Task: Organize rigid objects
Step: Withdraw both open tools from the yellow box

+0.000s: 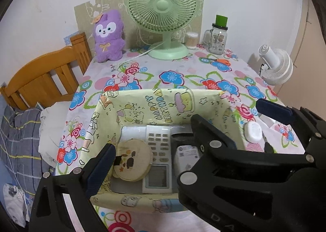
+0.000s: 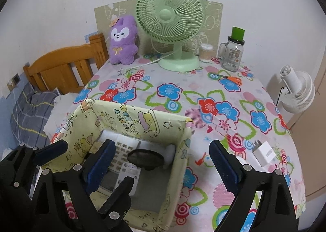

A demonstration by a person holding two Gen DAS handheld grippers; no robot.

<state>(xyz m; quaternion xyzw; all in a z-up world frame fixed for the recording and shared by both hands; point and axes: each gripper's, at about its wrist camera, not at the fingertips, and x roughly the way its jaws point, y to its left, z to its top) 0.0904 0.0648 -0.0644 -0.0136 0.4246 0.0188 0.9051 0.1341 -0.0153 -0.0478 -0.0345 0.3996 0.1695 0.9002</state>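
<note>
Reaching right of the yellow box (image 2: 179, 162), the right gripper (image 2: 163, 162), jaws wide and empty, should straddle the white charger (image 2: 263, 153) squarely; left gripper (image 1: 183, 126) gapes empty too.

Two fans (image 2: 170, 18) (image 2: 297, 89), one box (image 2: 179, 162), one remote (image 1: 158, 156), one plush (image 2: 122, 40), one jar (image 2: 233, 52), one scissors (image 2: 232, 78)

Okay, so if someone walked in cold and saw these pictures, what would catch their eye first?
Probably the big mint-green fan standing at the far edge of the flowered tablecloth, with the purple plush toy propped beside it against the wall. Nearer, the yellow birthday-print box sits open, holding a white remote control and a round cream disc, with both open hand-held grippers over it.
</note>
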